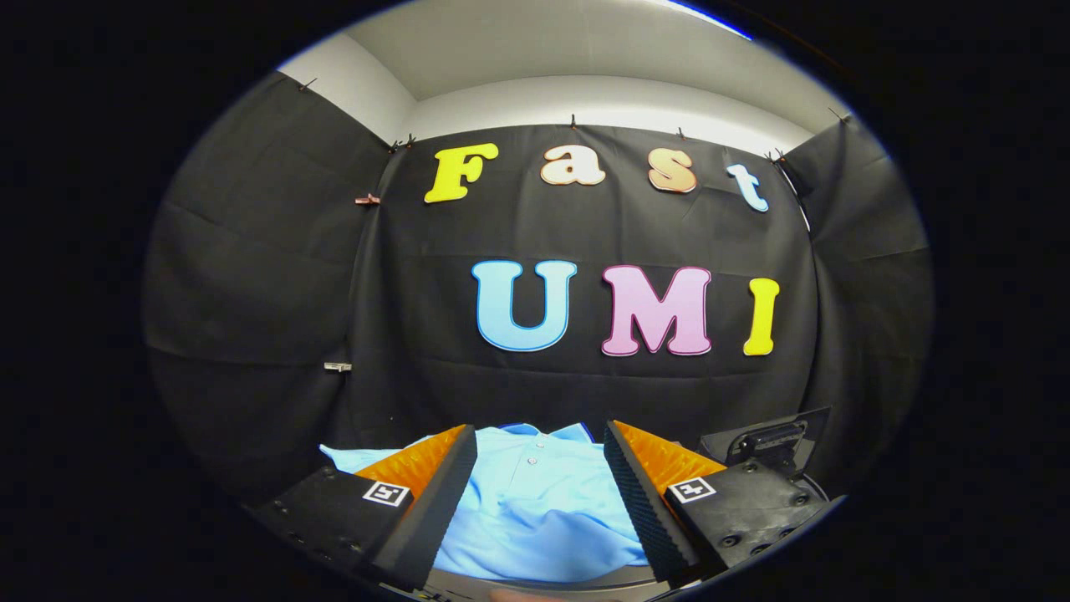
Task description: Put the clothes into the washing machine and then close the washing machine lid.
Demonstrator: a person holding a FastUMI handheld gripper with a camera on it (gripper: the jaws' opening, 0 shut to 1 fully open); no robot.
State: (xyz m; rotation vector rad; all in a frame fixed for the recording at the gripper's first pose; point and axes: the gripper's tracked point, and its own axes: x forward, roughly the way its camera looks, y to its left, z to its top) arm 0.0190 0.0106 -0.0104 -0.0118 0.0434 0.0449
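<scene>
In the gripper view, the gripper (540,435) holds its fingers spread wide, pressing on nothing. A light blue buttoned fabric shirt (535,502) lies crumpled between and just ahead of them. A black hinged machine part (765,439) sits beyond the right finger.

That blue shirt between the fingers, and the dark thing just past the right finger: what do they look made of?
Shirt: soft knit fabric, probably cotton or a blend, matte; it folds loosely and has a buttoned placket. Dark part: looks like hard moulded plastic, slightly glossy, possibly the washing machine's lid; too little shows to be sure. The gripper is open, fingers apart over the shirt.
</scene>
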